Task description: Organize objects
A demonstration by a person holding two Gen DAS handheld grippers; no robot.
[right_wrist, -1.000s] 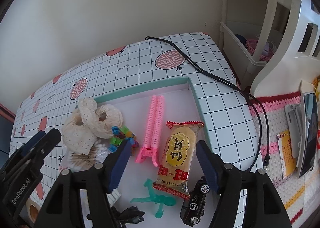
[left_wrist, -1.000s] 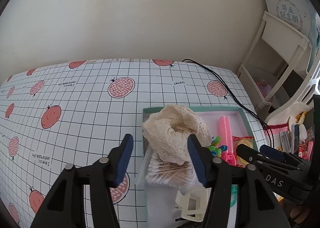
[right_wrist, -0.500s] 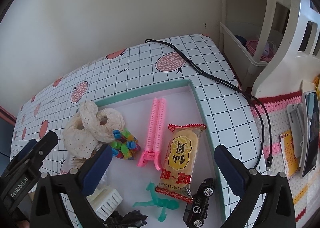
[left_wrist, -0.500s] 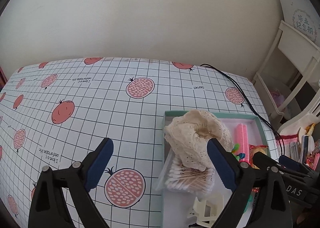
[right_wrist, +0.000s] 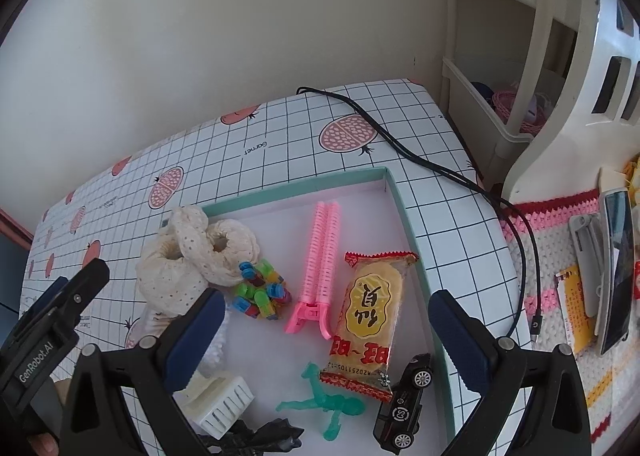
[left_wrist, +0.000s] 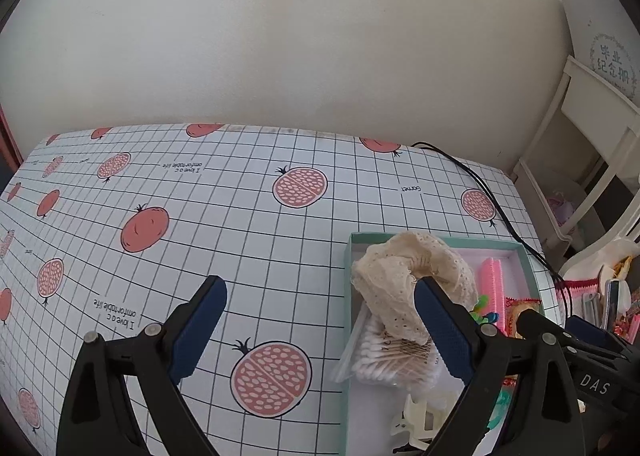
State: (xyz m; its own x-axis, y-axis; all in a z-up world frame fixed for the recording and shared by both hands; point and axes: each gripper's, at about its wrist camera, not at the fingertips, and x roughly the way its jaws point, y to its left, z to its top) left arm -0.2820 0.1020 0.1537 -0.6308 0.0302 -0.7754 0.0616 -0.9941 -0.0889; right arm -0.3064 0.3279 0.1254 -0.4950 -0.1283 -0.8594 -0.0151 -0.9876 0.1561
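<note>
- Left tool (left_wrist: 320, 330) is spread wide with nothing in it, hanging over the surface (left_wrist: 224, 224) at the left wall of the teal tray (left_wrist: 347, 320).
- Right tool (right_wrist: 324, 330) is splayed and empty too, above the snack packet (right_wrist: 370, 312).
- The packet lies flat in the tray beside the pink hair clip (right_wrist: 320, 260).
- It looks light, crinkly and slippery, probably crushable, so I'd pinch a sealed end.

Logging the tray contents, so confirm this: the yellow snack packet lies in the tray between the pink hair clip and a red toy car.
One error: the toy car is black, not red. The right wrist view shows the yellow snack packet in the tray, between the pink hair clip and that car.
</note>
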